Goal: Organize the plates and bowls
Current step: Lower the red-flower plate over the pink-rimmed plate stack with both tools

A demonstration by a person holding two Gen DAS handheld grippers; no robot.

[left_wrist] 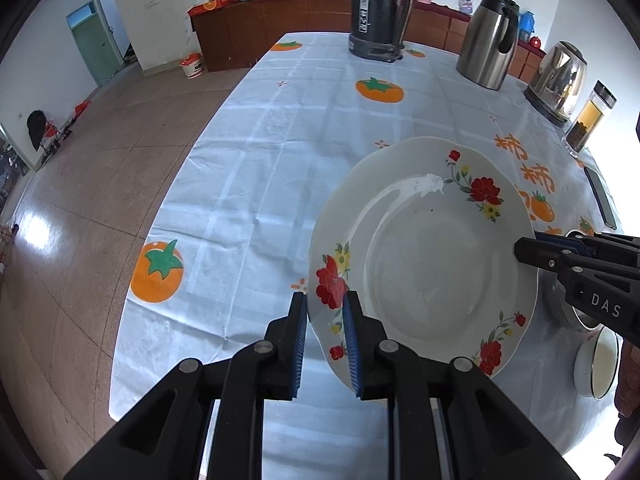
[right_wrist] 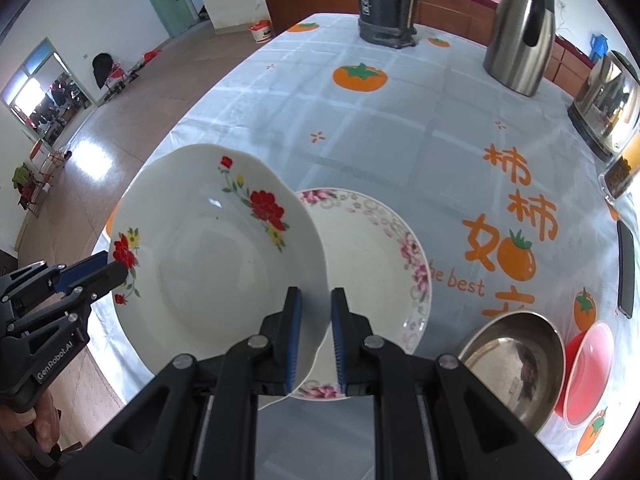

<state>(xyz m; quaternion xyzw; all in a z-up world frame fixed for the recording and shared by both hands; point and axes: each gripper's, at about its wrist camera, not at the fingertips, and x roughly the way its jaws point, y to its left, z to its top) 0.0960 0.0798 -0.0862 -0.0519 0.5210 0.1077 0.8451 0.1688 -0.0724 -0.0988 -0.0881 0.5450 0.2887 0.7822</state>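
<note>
A white plate with red flowers (left_wrist: 432, 264) hangs tilted above the tablecloth, held by both grippers at opposite rims. My left gripper (left_wrist: 325, 300) is shut on its left rim, and it also shows at the left of the right wrist view (right_wrist: 118, 270). My right gripper (right_wrist: 316, 294) is shut on the plate's (right_wrist: 208, 264) right rim, and it shows in the left wrist view (left_wrist: 524, 250). Under and to the right of the held plate lies a pink-flowered plate (right_wrist: 368, 264). A steel bowl (right_wrist: 516, 364) and a red bowl (right_wrist: 592, 372) sit near the right. A white bowl (left_wrist: 598, 364) stands at the edge of the left wrist view.
A black flask (left_wrist: 378, 8), a steel jug (left_wrist: 490, 40), an electric kettle (left_wrist: 560, 80) and a glass jar (left_wrist: 588, 120) stand along the far and right side. A phone (right_wrist: 626, 276) lies at the right. The table's left edge (left_wrist: 168, 208) drops to the floor.
</note>
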